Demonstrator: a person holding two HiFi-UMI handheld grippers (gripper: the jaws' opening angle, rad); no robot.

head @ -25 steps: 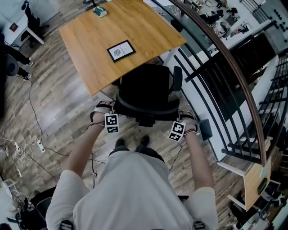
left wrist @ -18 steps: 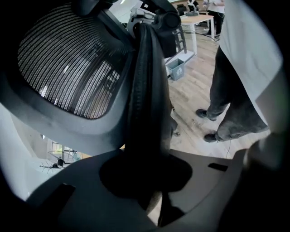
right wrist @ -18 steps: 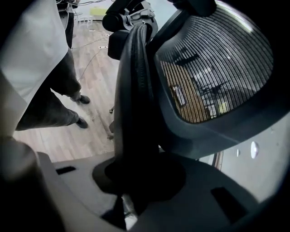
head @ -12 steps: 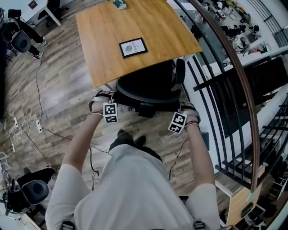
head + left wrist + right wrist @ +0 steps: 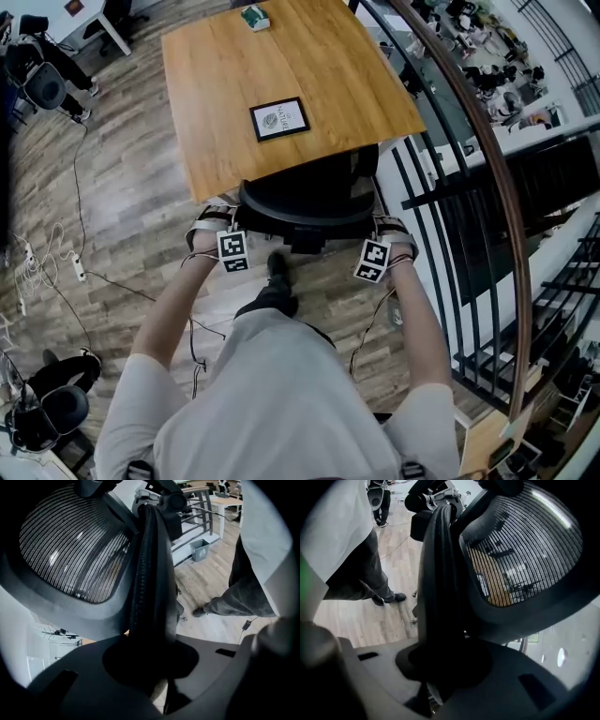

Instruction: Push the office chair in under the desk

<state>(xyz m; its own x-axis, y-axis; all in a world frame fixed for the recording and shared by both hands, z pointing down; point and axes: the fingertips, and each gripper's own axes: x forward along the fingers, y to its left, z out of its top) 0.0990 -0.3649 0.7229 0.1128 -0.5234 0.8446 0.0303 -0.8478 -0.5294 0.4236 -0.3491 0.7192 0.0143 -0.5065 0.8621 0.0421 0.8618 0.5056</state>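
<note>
The black office chair [image 5: 309, 199] stands at the near edge of the wooden desk [image 5: 225, 84], its seat mostly hidden beneath the desktop. My left gripper [image 5: 228, 225] is shut on the left rim of the chair's backrest, my right gripper [image 5: 382, 231] on the right rim. In the left gripper view the dark backrest rim [image 5: 151, 588] runs down into the left gripper [image 5: 150, 660], with the mesh [image 5: 70, 550] to its left. In the right gripper view the rim [image 5: 440, 573] sits clamped in the right gripper [image 5: 445, 663], with the mesh [image 5: 525, 545] to its right.
A framed card [image 5: 278, 119] and a small green box [image 5: 254, 17] lie on the desk. A curved railing [image 5: 487, 187] runs close along the right. Cables [image 5: 47, 267] trail over the wooden floor at left. The person's foot [image 5: 278, 272] is just behind the chair.
The chair has rolled forward, further under the desk, with both grippers still clamped on its backrest. The person has stepped forward behind it.
</note>
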